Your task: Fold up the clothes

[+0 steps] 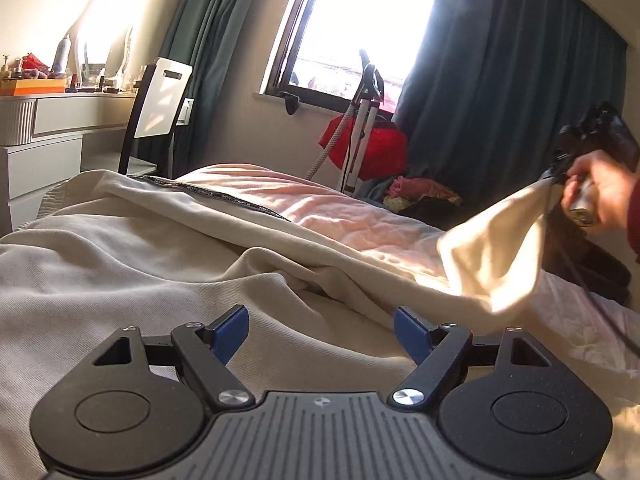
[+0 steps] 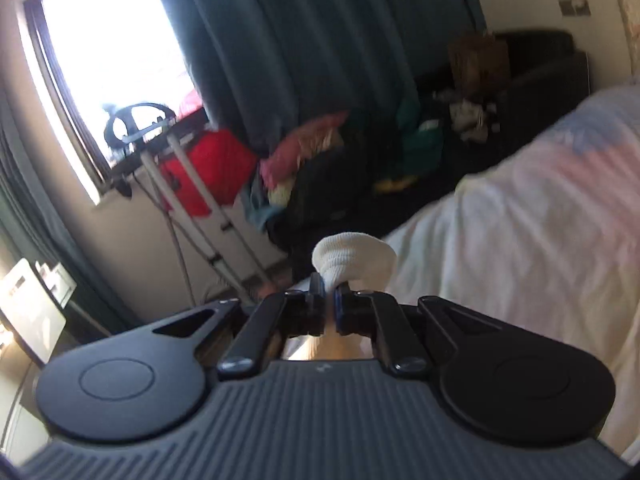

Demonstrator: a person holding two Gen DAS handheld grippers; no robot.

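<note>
While my left hand-held gripper [image 1: 321, 334] gapes empty over the cream garment [image 1: 160, 248] on the bed [image 1: 344, 212], my right hand-held gripper [image 2: 329, 294] pinches its lifted corner.

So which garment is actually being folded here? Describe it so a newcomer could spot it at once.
Start at the bed with the pink bedspread. Spread across its near side lies a cream ribbed garment; the right gripper is shut on one bunched corner, lifting it. A black printed band along its edge sets it apart from the bedding.
</note>
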